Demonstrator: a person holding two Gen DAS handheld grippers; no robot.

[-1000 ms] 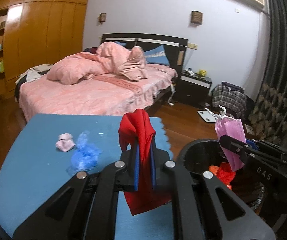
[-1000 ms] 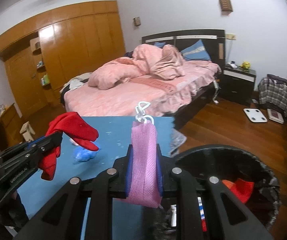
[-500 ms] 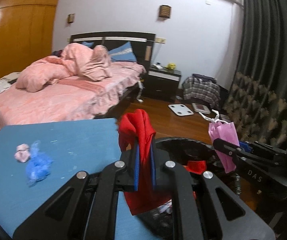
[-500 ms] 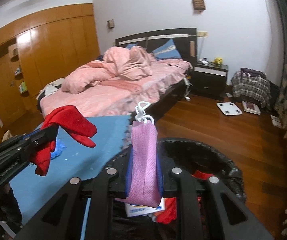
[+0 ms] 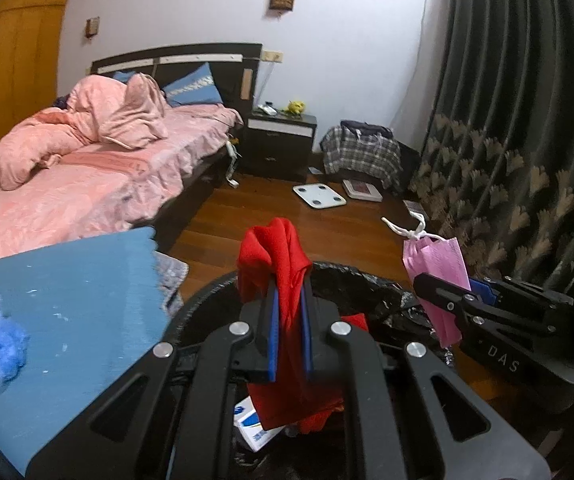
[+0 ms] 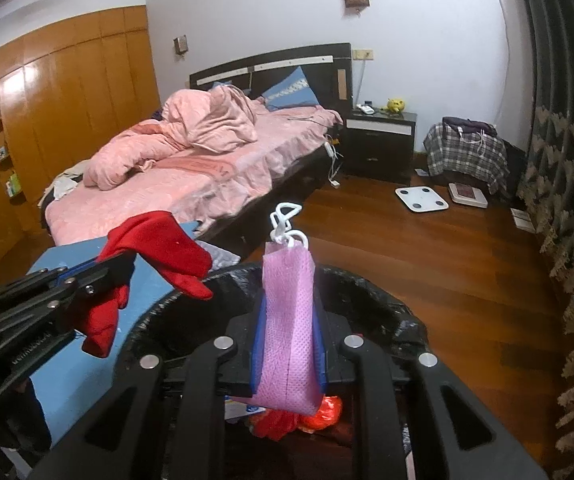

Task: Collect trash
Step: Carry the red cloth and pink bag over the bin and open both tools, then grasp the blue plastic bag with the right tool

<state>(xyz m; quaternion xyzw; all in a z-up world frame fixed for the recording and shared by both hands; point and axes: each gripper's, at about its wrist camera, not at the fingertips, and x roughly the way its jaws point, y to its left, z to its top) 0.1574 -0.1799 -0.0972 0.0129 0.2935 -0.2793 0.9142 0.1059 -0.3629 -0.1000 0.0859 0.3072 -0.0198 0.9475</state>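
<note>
Both poised over the black-lined trash bin (image 6: 367,304) for dropping: left tool (image 5: 289,320) pinching a red cloth (image 5: 283,264), right tool (image 6: 289,340) beginning to spread around a pink mask (image 6: 287,320), blue and pink scraps (image 5: 5,344) waiting on the bench (image 5: 87,280).

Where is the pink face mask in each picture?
Left wrist view: the pink face mask is on the right, in the right tool, above the black bin's rim.
Right wrist view: the mask is in the bottom middle, between that tool's blue pads, whose jaws are opening.
Shared landmark: the white scale on the floor.
</note>
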